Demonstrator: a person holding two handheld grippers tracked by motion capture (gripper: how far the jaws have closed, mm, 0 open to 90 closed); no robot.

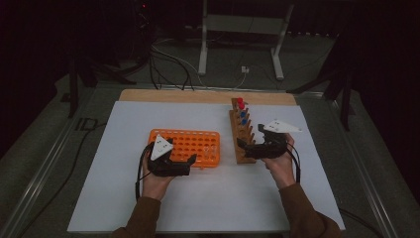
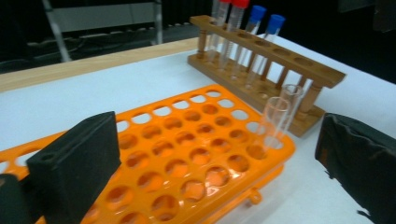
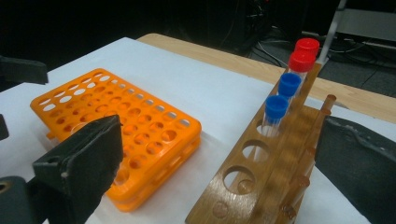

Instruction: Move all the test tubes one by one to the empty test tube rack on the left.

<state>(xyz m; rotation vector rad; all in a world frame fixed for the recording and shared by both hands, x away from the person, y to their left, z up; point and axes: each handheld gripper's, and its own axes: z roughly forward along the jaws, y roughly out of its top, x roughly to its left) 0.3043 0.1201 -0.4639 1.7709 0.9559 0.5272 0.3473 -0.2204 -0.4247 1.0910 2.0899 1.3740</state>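
On the white table (image 1: 208, 198), at about 9 o'clock from the middle, lies the orange rack (image 1: 190, 146). It is a flat plastic tray with many round holes in even rows, made of two layers one above the other, and a small tab sticks out at its near edge. In the left gripper view two clear tubes (image 2: 280, 116) without caps stand in the holes at its corner, both leaning a little toward the wooden rack (image 2: 266, 77). The rest of the holes I can see hold nothing.

The wooden rack stands at 3 o'clock from the orange one, near but apart, and it runs from 6 to 12 o'clock on the table. It is brown, with one row of large round holes on thin posts. Four capped tubes stand at its far end: two with red caps (image 3: 303, 53) at the 12 o'clock end, then two with blue caps (image 3: 282, 95) next to them. The near holes are free.

The left gripper (image 1: 190, 159) rests at the 6 o'clock edge of the orange rack with its jaws wide apart, holding nothing. The right gripper (image 1: 242, 144) is at the near end of the wooden rack, its jaws also spread, one on each side of that end.
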